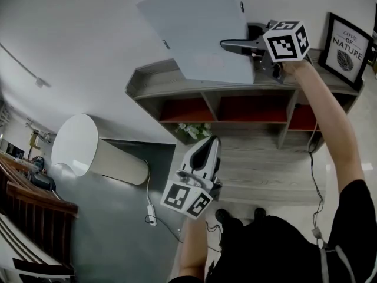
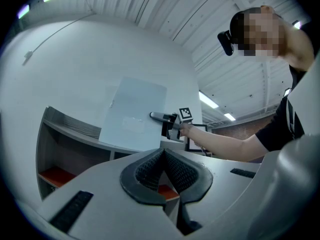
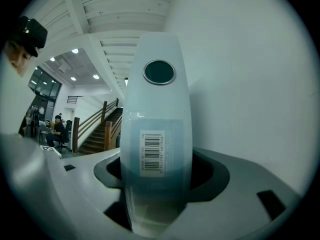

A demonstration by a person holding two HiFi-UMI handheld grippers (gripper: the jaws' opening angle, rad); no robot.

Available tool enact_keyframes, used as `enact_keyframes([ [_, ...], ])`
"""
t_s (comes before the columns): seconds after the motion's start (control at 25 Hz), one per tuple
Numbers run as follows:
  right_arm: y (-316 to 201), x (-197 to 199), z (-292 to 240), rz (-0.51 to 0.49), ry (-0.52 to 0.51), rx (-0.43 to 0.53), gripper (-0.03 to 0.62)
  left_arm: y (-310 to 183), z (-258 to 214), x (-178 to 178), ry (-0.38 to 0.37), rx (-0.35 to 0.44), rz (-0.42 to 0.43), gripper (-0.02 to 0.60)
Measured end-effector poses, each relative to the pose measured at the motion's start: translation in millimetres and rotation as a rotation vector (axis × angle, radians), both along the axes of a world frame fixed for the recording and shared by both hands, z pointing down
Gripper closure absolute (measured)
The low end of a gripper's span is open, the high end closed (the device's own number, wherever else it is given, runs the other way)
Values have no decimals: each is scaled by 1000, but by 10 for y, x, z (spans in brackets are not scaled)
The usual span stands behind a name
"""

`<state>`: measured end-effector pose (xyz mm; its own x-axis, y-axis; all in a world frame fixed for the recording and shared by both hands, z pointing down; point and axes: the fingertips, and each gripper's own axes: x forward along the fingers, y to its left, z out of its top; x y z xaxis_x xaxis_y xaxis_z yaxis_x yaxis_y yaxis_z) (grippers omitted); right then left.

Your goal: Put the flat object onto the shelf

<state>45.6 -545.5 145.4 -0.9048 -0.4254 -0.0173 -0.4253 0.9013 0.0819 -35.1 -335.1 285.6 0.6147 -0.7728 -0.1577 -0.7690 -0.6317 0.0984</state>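
Note:
The flat object point(image 1: 197, 31) is a pale grey-white panel with a barcode label. It stands tilted against the white wall, and its lower edge meets the top of the grey shelf point(image 1: 154, 81). My right gripper point(image 1: 227, 43) reaches in level from the right and is shut on the panel's right edge. In the right gripper view the panel point(image 3: 157, 134) runs edge-on between the jaws of that gripper point(image 3: 159, 184). My left gripper point(image 1: 212, 141) hangs lower, in front of the shelf, shut and empty. The left gripper view shows its pads point(image 2: 150, 171) pressed together, with the panel point(image 2: 132, 116) and the shelf point(image 2: 70, 129) beyond.
A framed "Love of Nature" picture point(image 1: 347, 49) stands on the shelf top at the right. The shelf has red-backed compartments, with a white-flowered plant point(image 1: 194, 128) below them. A white cylindrical unit point(image 1: 88, 152), a cable point(image 1: 150, 211) and dark wooden furniture point(image 1: 23, 202) are at the left.

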Motion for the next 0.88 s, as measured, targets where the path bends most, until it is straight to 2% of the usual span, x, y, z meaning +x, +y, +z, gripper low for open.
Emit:
enact_keyframes([
  [0.36, 4, 7, -3, 8, -22, -3, 306, 73, -42, -48, 0, 13, -18, 566],
  [0.88, -55, 122, -20, 62, -45, -20, 252, 139, -53, -65, -1, 20, -40, 566],
])
